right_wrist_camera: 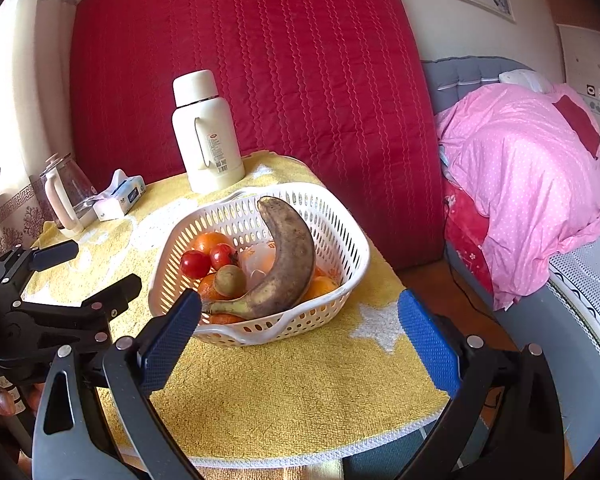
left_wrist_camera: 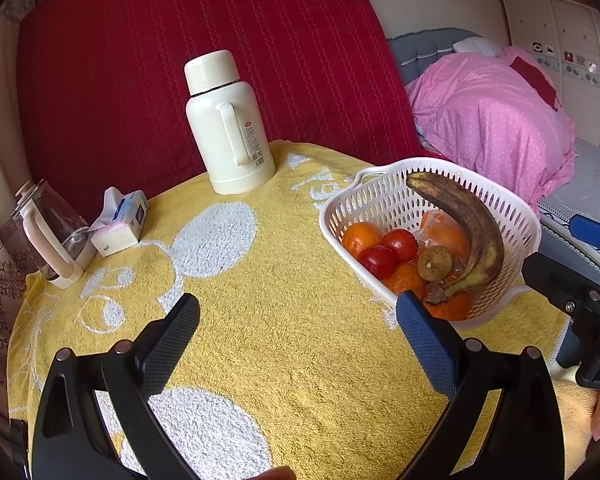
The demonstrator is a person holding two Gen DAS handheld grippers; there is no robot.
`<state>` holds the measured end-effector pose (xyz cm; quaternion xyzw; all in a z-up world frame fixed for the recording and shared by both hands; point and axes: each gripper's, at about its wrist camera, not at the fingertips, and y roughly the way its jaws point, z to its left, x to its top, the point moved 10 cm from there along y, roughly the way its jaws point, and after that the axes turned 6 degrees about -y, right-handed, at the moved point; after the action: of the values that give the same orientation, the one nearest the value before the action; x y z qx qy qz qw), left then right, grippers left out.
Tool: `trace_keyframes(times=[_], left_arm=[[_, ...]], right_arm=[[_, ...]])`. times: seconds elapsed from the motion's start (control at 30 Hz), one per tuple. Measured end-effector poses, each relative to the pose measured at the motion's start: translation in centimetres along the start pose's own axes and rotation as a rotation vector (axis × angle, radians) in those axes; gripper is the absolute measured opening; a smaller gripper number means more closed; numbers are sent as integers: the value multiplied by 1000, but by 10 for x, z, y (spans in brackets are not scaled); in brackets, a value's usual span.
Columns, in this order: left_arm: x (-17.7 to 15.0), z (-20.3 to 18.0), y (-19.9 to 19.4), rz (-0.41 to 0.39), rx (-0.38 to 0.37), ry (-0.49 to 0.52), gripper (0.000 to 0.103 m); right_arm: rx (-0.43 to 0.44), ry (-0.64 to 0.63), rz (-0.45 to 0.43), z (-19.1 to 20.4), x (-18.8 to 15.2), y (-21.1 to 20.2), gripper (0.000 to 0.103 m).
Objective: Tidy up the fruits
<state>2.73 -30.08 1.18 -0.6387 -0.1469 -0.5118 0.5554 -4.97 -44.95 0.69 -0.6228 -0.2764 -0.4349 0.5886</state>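
Left gripper (left_wrist_camera: 298,332), right gripper (right_wrist_camera: 300,330): fingers spread wide, empty; basket (right_wrist_camera: 340,256) holds fruit.

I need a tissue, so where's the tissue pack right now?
The tissue pack lies at the table's far left, seen from the left wrist view, between the glass kettle and the cream flask, well away from the basket.

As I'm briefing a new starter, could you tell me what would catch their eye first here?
Probably the browned banana, arching over oranges and red fruits in the white basket on the yellow towel. Behind it a cream flask stands against a big red quilted backdrop. Both grippers hang open and empty in front.
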Motion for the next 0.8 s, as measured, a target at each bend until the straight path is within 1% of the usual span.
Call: trace_keyframes(times=[0.3, 0.8], left_arm=[[1, -5, -2, -10, 0, 21, 98], [1, -7, -2, -17, 21, 50, 98]], right_arm=[[-15, -34, -15, 2, 3, -3, 100], [-18, -43, -16, 2, 3, -2, 100]])
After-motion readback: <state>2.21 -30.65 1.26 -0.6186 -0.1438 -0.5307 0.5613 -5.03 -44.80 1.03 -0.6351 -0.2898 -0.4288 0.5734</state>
